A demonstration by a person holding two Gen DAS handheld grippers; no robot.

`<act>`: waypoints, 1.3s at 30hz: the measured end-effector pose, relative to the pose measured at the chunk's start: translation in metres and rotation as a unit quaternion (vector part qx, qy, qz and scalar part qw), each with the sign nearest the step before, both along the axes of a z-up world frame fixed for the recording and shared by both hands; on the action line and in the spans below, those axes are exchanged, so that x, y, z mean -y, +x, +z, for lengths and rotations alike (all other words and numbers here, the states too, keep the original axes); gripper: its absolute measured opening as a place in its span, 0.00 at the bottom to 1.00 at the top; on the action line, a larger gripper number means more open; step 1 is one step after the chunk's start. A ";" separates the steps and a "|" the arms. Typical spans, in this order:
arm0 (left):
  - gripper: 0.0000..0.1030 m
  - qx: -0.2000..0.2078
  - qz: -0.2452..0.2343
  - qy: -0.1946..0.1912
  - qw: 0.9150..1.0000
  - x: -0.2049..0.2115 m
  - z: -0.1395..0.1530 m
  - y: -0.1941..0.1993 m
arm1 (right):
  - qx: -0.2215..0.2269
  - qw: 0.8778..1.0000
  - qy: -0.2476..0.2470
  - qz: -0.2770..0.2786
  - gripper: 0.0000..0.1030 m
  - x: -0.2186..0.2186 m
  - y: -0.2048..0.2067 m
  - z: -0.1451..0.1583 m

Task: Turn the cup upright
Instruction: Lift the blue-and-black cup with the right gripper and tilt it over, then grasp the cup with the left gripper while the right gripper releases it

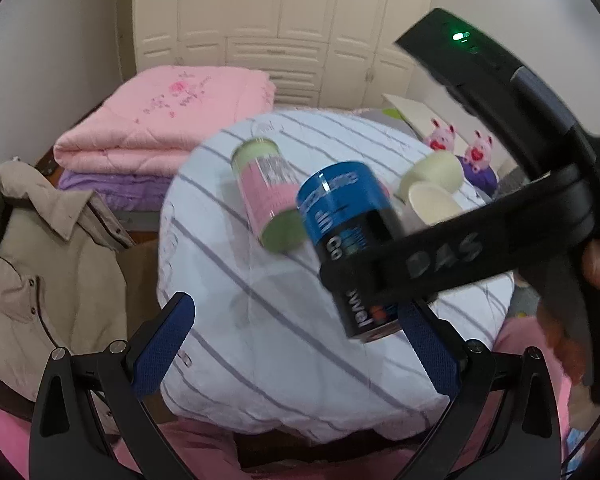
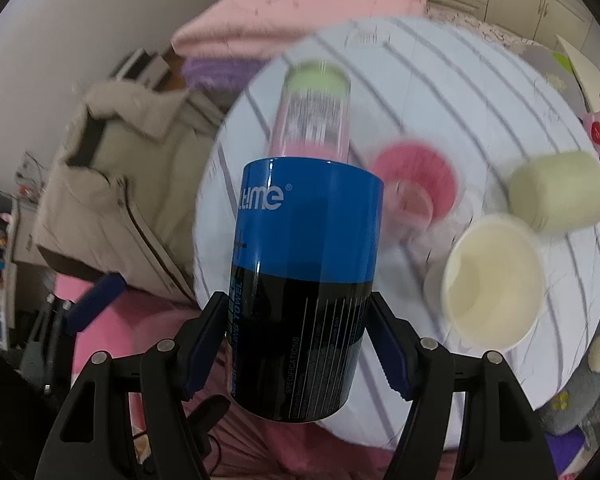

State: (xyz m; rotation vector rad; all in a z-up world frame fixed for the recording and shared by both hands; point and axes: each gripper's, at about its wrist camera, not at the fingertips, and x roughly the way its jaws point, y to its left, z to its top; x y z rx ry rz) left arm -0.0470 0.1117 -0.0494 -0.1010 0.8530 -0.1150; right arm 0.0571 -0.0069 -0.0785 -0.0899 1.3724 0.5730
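Observation:
A blue and black cylindrical cup (image 2: 304, 288) is held between the fingers of my right gripper (image 2: 296, 344), tilted, above the round table with the striped white cloth (image 2: 440, 100). In the left wrist view the same cup (image 1: 348, 248) hangs in the right gripper's black jaws over the table's right side. My left gripper (image 1: 296, 344) is open and empty above the table's near edge, with its blue pads (image 1: 164, 344) spread wide.
On the cloth lie a pink and green canister (image 1: 268, 192) on its side, a cream cup (image 2: 496, 284) with its mouth showing, a pale green cup (image 2: 556, 192) on its side and a pink cup (image 2: 416, 184). A beige coat (image 1: 40, 256) hangs at left, folded pink quilts (image 1: 164, 116) behind.

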 end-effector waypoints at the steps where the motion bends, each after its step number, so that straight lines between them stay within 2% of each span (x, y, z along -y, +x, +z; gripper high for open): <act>1: 1.00 -0.003 -0.003 -0.003 1.000 0.000 -0.003 -0.001 | -0.001 1.000 -0.013 0.000 0.67 -0.002 -0.004 -0.007; 7: 1.00 -0.032 -0.015 -0.005 0.999 0.008 -0.024 0.003 | -0.005 0.998 -0.067 -0.001 0.68 -0.010 -0.013 -0.033; 12: 1.00 -0.052 -0.007 -0.015 0.998 0.014 -0.037 0.015 | -0.018 0.996 -0.081 -0.020 0.71 -0.004 -0.002 -0.046; 13: 1.00 -0.054 -0.004 -0.017 0.998 0.013 -0.038 0.017 | -0.021 0.996 -0.084 -0.018 0.79 -0.003 0.001 -0.046; 18: 1.00 -0.065 0.003 -0.036 0.997 0.016 -0.039 0.024 | -0.004 0.997 -0.077 -0.012 0.79 0.001 0.005 -0.026; 21: 1.00 -0.074 0.015 -0.051 0.996 0.018 -0.040 0.030 | 0.023 0.997 -0.069 -0.008 0.80 0.009 0.004 -0.006; 26: 1.00 -0.086 0.019 -0.063 0.994 0.027 -0.041 0.046 | 0.092 0.993 -0.066 -0.022 0.80 0.037 0.003 0.031; 31: 1.00 -0.107 0.019 -0.054 0.993 0.047 -0.047 0.065 | 0.160 0.980 -0.109 -0.037 0.80 0.056 0.004 0.050; 39: 0.99 -0.125 0.045 -0.041 0.990 0.054 -0.055 0.083 | 0.204 0.972 -0.107 -0.040 0.80 0.075 0.013 0.067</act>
